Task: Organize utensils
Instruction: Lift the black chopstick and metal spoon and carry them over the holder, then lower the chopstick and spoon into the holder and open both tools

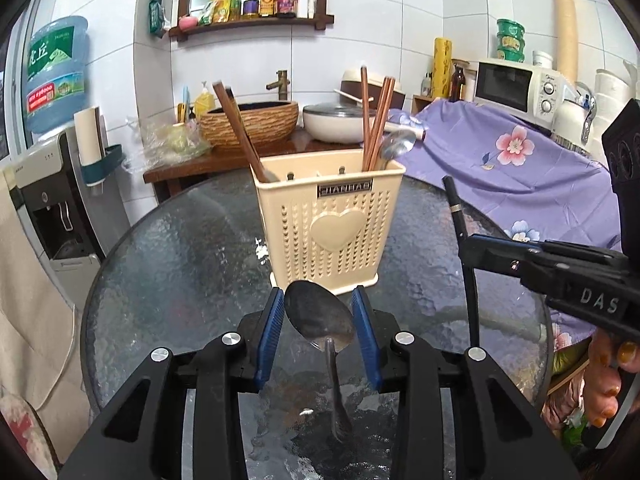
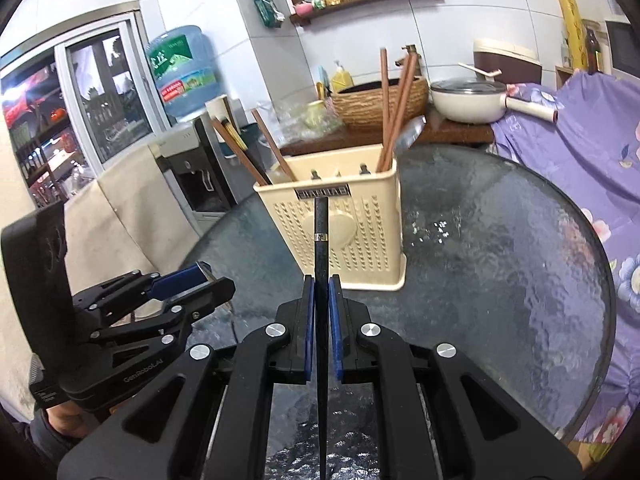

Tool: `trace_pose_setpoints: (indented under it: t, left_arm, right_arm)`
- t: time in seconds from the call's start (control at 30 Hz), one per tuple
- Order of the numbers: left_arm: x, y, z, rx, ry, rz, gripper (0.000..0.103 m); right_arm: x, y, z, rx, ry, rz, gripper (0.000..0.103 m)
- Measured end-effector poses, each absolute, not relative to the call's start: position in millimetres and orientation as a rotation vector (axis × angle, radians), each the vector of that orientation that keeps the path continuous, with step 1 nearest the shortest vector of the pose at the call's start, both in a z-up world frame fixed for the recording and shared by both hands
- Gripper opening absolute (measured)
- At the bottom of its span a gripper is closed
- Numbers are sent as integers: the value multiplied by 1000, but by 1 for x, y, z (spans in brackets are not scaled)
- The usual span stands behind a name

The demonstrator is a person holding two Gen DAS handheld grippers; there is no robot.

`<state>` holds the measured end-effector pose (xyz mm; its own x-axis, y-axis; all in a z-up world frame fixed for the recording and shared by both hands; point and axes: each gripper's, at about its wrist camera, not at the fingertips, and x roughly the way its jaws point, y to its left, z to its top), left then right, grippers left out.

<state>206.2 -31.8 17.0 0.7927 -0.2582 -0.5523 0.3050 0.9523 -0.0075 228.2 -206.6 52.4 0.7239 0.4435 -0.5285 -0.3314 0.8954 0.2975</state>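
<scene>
A cream utensil holder (image 1: 334, 226) stands on the round glass table (image 1: 168, 264); it also shows in the right wrist view (image 2: 352, 232). It holds brown chopsticks (image 1: 376, 116) and a metal spoon (image 1: 396, 146). My left gripper (image 1: 319, 312) has blue pads either side of a metal spoon (image 1: 320, 318) whose bowl touches the pads; the handle runs back toward the camera. My right gripper (image 2: 321, 292) is shut on a black chopstick (image 2: 320, 236) that points up in front of the holder. The right gripper also shows in the left wrist view (image 1: 476, 248).
A purple floral cloth (image 1: 516, 168) covers something at the table's right. A wooden counter behind carries a woven basin (image 1: 250, 122) and a white pan (image 1: 340, 122). A water dispenser (image 1: 52, 200) stands at the left. A microwave (image 1: 516, 88) sits at the back right.
</scene>
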Motion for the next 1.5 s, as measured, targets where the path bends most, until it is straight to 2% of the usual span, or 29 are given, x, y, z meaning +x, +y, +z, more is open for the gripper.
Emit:
trace_pose_setpoints:
  t: [0.47,0.97,1.17,1.37,1.5]
  left_arm:
    - [209,-35,47,88,544,-328,32]
    - [248,-28,143,-62,426,-361,32]
    - [268,-25,176,-116,318,-306,32]
    - [291,-32,178,-133,261,-260,32]
    - [307,-41,157,-148,298,-242,32]
  right_arm:
    - [229,-207,94,172,570,439,8]
    - [259,-208,200,134,431,400,8]
    - [272,-207,237,116,335,343,8]
    - [289,-203,246,116,271,294,8]
    - [304,-195,224,78,288,260,8]
